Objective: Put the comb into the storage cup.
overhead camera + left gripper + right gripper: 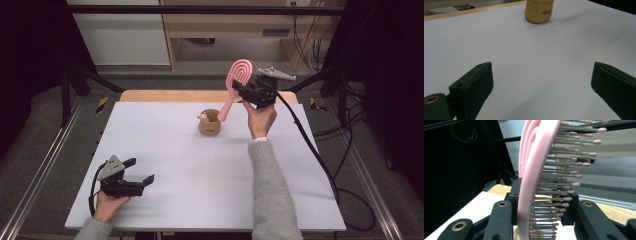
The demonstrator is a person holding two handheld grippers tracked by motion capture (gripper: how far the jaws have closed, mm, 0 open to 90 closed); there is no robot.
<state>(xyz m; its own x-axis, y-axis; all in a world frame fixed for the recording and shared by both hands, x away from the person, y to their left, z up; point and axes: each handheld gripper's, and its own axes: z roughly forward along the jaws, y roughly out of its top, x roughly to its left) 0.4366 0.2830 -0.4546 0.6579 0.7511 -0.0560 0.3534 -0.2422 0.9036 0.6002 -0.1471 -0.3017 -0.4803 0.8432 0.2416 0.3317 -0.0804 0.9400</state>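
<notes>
The right gripper (248,89) holds a pink hairbrush (235,85) up above the far part of the tabletop (200,170), its jaws clamped on the brush head; in the right gripper view the bristles (564,187) stick out to one side between the two black jaws. The handle hangs down and slants toward a small tan cup (210,123), its tip at the cup's rim or just inside it; the high view does not settle which. Something small and pale sits in the cup at its left edge, too small to name. The step in hand looks like standing the brush handle-first in the cup, or drawing it out; the pictures fit either. If it is going in, the next move calls for lowering the handle straight down into the mouth without tipping the light cup, then releasing. The left gripper (135,177) rests low near the tabletop's near left corner, jaws wide apart and holding nothing, facing the cup from well away
</notes>
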